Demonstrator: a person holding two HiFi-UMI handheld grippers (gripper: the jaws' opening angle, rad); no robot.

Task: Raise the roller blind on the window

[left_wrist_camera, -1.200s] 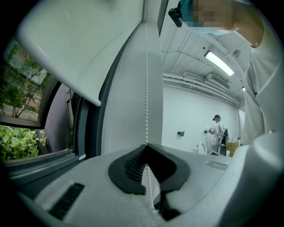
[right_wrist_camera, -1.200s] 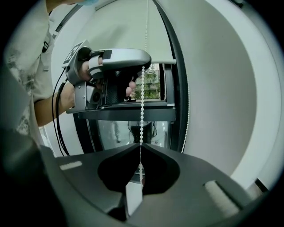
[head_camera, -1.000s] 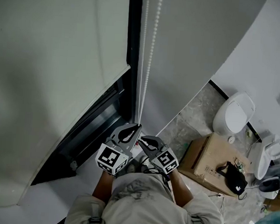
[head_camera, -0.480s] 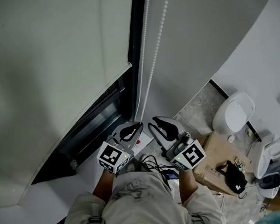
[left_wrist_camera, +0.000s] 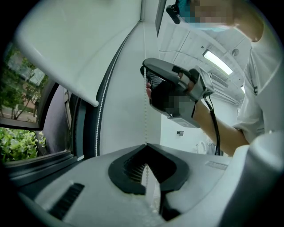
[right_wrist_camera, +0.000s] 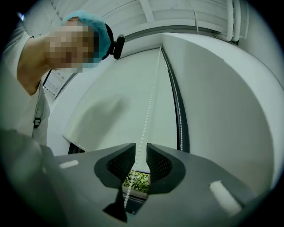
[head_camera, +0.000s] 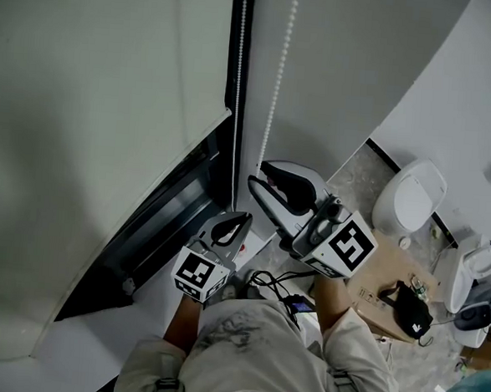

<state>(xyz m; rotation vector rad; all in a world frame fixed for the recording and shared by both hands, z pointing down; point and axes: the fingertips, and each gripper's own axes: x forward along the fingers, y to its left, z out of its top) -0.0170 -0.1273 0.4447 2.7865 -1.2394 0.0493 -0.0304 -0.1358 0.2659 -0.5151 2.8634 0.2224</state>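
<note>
Tops of bead chain (head_camera: 277,84) and roller blind (head_camera: 90,138) beyond head view's upper edge, chain's lower end behind left gripper (head_camera: 237,224).

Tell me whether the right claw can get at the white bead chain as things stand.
Probably yes. The right claw is open, and the white bead chain runs through the gap between its jaws, with nothing in the way. The left claw is shut on the chain too.

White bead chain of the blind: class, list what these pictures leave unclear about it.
- Top end of the white bead chain: cut off by the head view's upper edge.
- Its lower end: hidden behind the left gripper, jaws shut on it, left gripper view.
- Contact with the right gripper: jaws apart round it in the right gripper view; touching unclear.
</note>
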